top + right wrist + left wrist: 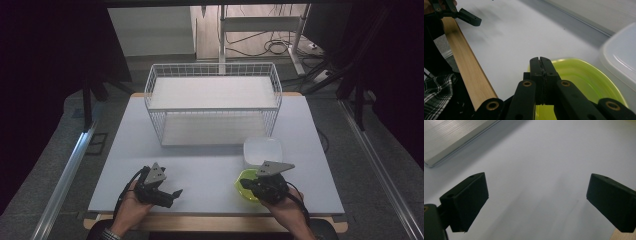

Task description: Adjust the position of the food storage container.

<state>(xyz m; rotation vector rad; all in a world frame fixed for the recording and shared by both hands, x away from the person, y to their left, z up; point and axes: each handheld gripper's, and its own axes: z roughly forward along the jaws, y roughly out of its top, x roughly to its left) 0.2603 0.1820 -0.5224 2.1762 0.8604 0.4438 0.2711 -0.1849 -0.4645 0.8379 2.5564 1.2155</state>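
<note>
Landmark = white wire basket (212, 102), sitting at far-centre of the pale table (210, 170).

Left gripper (170, 195): on the near side of the table, well apart from the basket, toward its left front corner, held in the person's left hand (131, 209). Grey plate on top, cable partly hidden behind hand. In left gripper view the jaws stand wide apart, nothing between them, bare table surface under them. Basket's base edge (454, 137) cut off at upper left of that view; mesh walls not visible there. Sliver of wooden table edge (622, 235) at bottom right, mostly cropped.

Yellow-green bowl (246, 186): near the basket's right front corner, on its near side, close to the table's front edge. Right half covered by the right gripper in high view; contents can't be made out. In right gripper view the bowl's near rim is cut off at frame bottom.

White lidded container (263, 150): between bowl and basket, just beside the bowl; touching or not, can't tell. Blurred, cropped at right in right gripper view.

Right gripper (540, 60): over the bowl's near-left rim, held in right hand (286, 207). Jaws pressed together, tips over the rim, nothing seen between them. Whether tips touch the rim: can't tell.
</note>
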